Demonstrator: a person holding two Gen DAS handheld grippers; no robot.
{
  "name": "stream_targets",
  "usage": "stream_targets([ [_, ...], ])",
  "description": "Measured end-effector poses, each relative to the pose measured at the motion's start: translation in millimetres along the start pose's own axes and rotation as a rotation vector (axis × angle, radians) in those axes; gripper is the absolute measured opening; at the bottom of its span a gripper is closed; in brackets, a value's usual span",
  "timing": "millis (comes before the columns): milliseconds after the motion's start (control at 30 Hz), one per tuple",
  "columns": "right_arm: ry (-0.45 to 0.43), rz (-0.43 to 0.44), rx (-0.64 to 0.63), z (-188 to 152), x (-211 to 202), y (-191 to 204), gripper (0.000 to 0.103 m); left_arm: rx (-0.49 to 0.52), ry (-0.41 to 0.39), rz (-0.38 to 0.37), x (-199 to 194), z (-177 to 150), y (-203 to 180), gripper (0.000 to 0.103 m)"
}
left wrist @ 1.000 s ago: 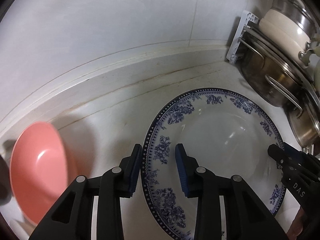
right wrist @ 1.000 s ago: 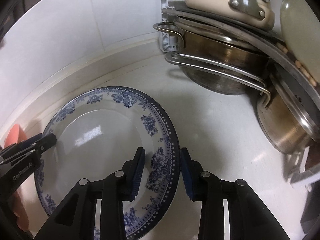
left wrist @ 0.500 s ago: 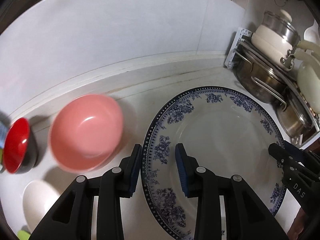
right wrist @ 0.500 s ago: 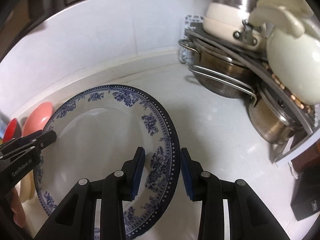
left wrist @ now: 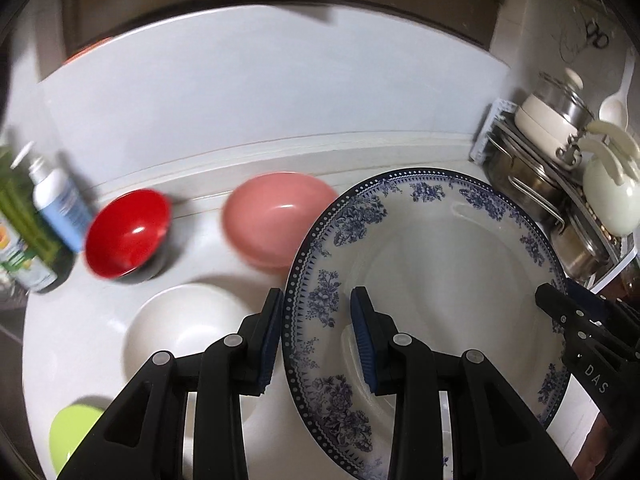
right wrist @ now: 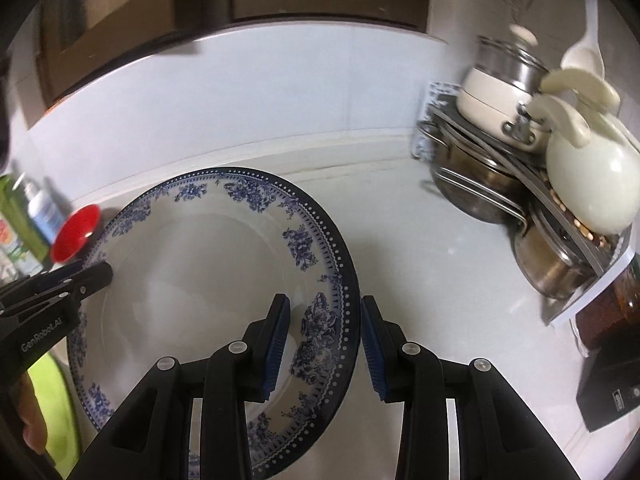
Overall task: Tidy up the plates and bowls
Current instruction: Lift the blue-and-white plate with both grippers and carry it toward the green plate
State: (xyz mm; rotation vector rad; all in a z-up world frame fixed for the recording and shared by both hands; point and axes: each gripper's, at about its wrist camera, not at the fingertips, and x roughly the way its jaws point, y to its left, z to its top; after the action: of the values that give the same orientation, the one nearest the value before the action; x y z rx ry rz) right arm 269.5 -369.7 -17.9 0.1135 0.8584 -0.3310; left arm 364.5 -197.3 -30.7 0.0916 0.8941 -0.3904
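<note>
A large white plate with a blue floral rim (left wrist: pixel 440 264) (right wrist: pixel 192 264) hangs above the white counter, held by both grippers at opposite edges. My left gripper (left wrist: pixel 318 336) is shut on the plate's left rim, one pad over it and one under. On the right rim, my right gripper (right wrist: pixel 324 340) is shut the same way. Each gripper also shows in the other's view: right gripper (left wrist: pixel 560 304), left gripper (right wrist: pixel 92 276). To the left on the counter sit a pink bowl (left wrist: pixel 276 220), a red bowl (left wrist: pixel 128 232), a white bowl (left wrist: pixel 184 328) and a green bowl (left wrist: pixel 72 436).
A rack of steel pots (right wrist: pixel 480 184) with a cream kettle (right wrist: pixel 588 176) fills the right corner. Bottles (left wrist: pixel 60 200) stand at the far left. A black box (right wrist: pixel 612 396) sits at the counter's right front. A white tiled wall runs behind.
Both grippers have risen and drawn back with the plate. The counter looks farther below, and the red, white and green bowls and the bottles have come into view.
</note>
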Motion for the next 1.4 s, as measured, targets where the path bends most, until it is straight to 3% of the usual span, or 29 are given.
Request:
stream_targets([
  [1033, -0.018, 0.281, -0.281, -49, -65, 185, 0.037, -0.273, -0.056, 0.267, -135, -111, 175, 0.034],
  [1400, 0.018, 0.363, -0.393, -73, -69, 240, 0.037, -0.368, -0.024, 0.347, -159, -151, 218, 0.035],
])
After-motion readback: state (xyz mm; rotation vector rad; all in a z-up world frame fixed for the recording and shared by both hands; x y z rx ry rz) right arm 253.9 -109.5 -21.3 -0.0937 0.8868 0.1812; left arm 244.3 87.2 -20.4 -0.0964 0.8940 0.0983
